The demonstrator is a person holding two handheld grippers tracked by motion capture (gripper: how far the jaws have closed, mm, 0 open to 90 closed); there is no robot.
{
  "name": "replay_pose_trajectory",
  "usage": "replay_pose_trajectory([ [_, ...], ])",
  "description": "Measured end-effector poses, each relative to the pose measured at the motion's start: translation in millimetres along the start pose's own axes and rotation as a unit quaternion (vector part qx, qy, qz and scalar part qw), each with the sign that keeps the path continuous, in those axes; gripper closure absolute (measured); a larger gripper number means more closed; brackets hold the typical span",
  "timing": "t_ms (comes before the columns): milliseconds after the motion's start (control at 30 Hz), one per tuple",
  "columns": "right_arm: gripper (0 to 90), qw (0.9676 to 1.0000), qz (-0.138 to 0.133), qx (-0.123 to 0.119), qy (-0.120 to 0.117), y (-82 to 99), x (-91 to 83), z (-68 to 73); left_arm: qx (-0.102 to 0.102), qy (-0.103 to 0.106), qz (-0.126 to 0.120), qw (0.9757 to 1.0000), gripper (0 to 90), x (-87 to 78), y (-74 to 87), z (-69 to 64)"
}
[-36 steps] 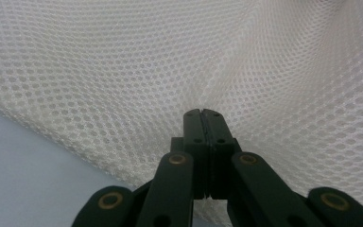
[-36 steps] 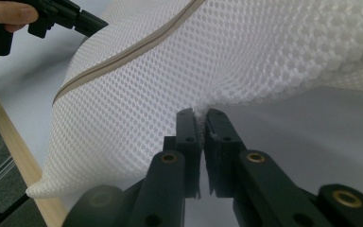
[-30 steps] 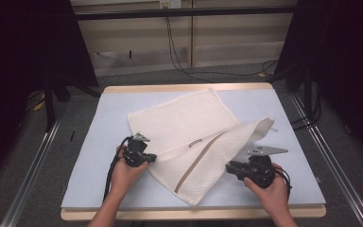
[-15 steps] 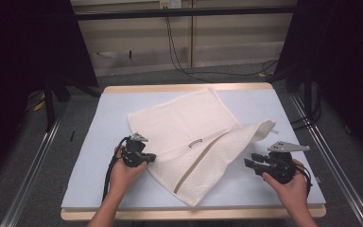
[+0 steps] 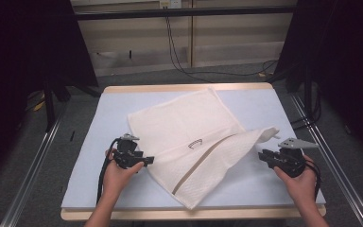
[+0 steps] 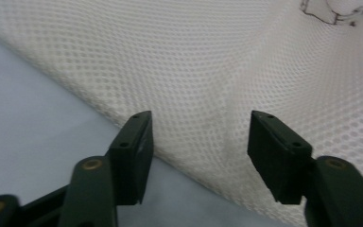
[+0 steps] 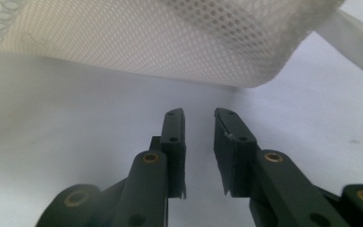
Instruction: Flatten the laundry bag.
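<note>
A white mesh cloth [image 5: 189, 127] lies on the pale blue table [image 5: 118, 104], its right part folded over into a flap ending in a small tab [image 5: 269, 134]. My left gripper [image 5: 149, 161] sits at the cloth's left edge. In the left gripper view its jaws [image 6: 201, 137] have just been opening and stand wide apart over the mesh [image 6: 194, 61], not pressing it. My right gripper [image 5: 261, 155] rests to the right of the flap, apart from it. Its jaws [image 7: 199, 118] have just been closing to a narrow gap with nothing between them, and the mesh [image 7: 160, 42] lies ahead.
The table has a wooden rim [image 5: 189, 88] at the back. Metal rails [image 5: 33, 165] run along both sides, and dark draped stands [image 5: 42, 47] flank it. Cables [image 5: 179, 52] hang behind. Bare tabletop lies around the cloth.
The right gripper has moved to the right, away from the flap. The left gripper stayed in place and its jaws opened, letting go of the cloth's edge.
</note>
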State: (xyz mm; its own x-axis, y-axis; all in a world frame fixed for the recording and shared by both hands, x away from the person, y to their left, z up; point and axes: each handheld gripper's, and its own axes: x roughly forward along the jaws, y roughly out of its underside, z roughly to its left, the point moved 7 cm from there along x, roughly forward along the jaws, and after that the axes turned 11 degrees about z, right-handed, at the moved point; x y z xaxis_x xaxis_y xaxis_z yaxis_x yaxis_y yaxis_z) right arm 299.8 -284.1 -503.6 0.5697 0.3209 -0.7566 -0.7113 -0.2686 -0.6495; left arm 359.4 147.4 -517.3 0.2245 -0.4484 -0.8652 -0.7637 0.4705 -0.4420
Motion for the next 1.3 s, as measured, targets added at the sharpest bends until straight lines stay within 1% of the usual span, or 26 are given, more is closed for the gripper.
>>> replay_pose_trajectory([
  [67,73.7,1.0,-0.002,-0.002,0.0,1.0,-1.0,-1.4,0.006,-0.007,0.013,0.9999,37.7,4.3,4.2,-3.1],
  [100,73.7,1.0,-0.002,-0.001,0.002,1.9,-1.5,-2.1,0.011,-0.018,0.01,0.9997,38.4,5.1,4.9,-3.7],
  [133,73.7,1.0,-0.002,-0.001,0.002,2.4,-1.7,-2.4,0.017,-0.039,0.009,0.9991,40.4,5.2,6.6,-4.6],
  [167,73.4,1.0,-0.005,-0.002,0.002,2.4,-1.5,-2.9,0.017,-0.05,0.006,0.9986,45.1,6.1,6.8,-6.5],
  [200,73.1,1.0,-0.005,0.0,0.002,2.4,-1.0,-2.7,0.016,-0.055,0.004,0.9984,46.6,6.9,6.9,-7.7],
  [267,72.6,1.0,-0.003,-0.002,0.002,2.1,0.5,-2.2,0.016,-0.08,0.004,0.9966,50.0,7.5,7.7,-8.7],
  [300,72.4,1.0,-0.003,-0.004,0.001,1.7,1.3,-1.4,0.019,-0.086,0.004,0.9961,51.9,7.6,7.9,-9.0],
  [433,71.8,1.0,-0.004,-0.003,0.001,-0.3,2.5,0.0,0.006,-0.09,0.001,0.9959,64.6,7.1,7.1,-8.6],
  [467,71.7,1.0,-0.007,-0.002,0.003,-1.0,2.5,0.2,0.011,-0.087,0.004,0.9962,68.3,6.6,6.9,-8.6],
  [500,71.6,1.0,-0.008,-0.003,0.001,-1.4,2.6,0.5,0.006,-0.08,0.002,0.9967,74.3,7.3,6.3,-9.5],
  [533,71.5,1.0,-0.007,-0.003,0.001,-1.5,2.7,0.7,0.009,-0.084,0.004,0.9965,79.3,7.8,5.5,-10.9],
  [567,71.5,1.0,-0.007,-0.004,0.002,-1.6,2.9,0.7,0.016,-0.085,0.01,0.9962,82.1,8.4,4.7,-12.9],
  [633,71.5,1.0,-0.004,-0.005,0.0,-1.1,3.8,0.5,0.014,-0.087,0.017,0.9959,84.7,8.7,3.2,-14.3],
  [667,71.5,1.0,-0.002,-0.004,0.0,-0.5,4.2,0.0,0.008,-0.086,0.016,0.9961,85.2,9.0,2.0,-14.0],
  [700,71.5,1.0,-0.001,-0.005,-0.001,0.1,4.5,-0.3,0.007,-0.079,0.022,0.9966,85.6,7.8,1.5,-11.9],
  [767,71.6,1.0,0.0,-0.003,-0.002,1.6,5.0,-1.3,-0.001,-0.064,0.018,0.9978,86.1,5.9,-1.7,-4.9],
  [833,72.7,1.0,0.001,-0.003,-0.003,3.7,4.2,-3.7,-0.006,-0.073,0.01,0.9972,86.1,3.2,-5.0,5.2],
  [933,74.2,1.0,0.008,0.002,-0.002,7.6,5.0,-8.5,0.0,-0.071,0.008,0.9975,86.1,-1.1,-10.2,20.5],
  [967,74.2,0.9999,0.01,0.0,-0.005,8.8,5.5,-10.0,-0.008,-0.071,0.003,0.9975,86.1,-2.9,-13.7,29.2],
  [1033,74.2,0.9999,0.013,0.008,-0.006,10.6,7.8,-13.2,-0.011,-0.07,-0.005,0.9975,85.9,-4.3,-16.2,37.5],
  [1067,74.4,0.9998,0.016,0.007,-0.003,11.0,8.6,-13.9,-0.015,-0.063,-0.01,0.9979,85.4,-4.5,-16.8,41.0],
  [1100,74.9,0.9998,0.017,0.007,0.0,11.0,9.1,-14.5,-0.022,-0.055,-0.014,0.9982,84.4,-4.7,-16.4,42.9],
  [1167,74.8,0.9998,0.018,0.006,0.002,10.6,10.6,-15.3,-0.014,-0.07,-0.011,0.9974,81.5,-7.2,-15.2,43.9],
  [1233,74.8,0.9994,0.033,0.001,0.004,13.4,12.6,-17.8,-0.012,-0.084,-0.011,0.9963,73.7,-9.7,-14.3,42.0],
  [1267,74.8,0.999,0.042,-0.001,0.016,15.4,12.7,-20.7,-0.015,-0.078,-0.014,0.9967,68.6,-10.1,-13.9,39.4],
  [1300,74.7,0.9988,0.045,-0.002,0.018,16.6,12.4,-22.4,-0.016,-0.076,-0.011,0.9969,63.9,-11.8,-12.5,36.9],
])
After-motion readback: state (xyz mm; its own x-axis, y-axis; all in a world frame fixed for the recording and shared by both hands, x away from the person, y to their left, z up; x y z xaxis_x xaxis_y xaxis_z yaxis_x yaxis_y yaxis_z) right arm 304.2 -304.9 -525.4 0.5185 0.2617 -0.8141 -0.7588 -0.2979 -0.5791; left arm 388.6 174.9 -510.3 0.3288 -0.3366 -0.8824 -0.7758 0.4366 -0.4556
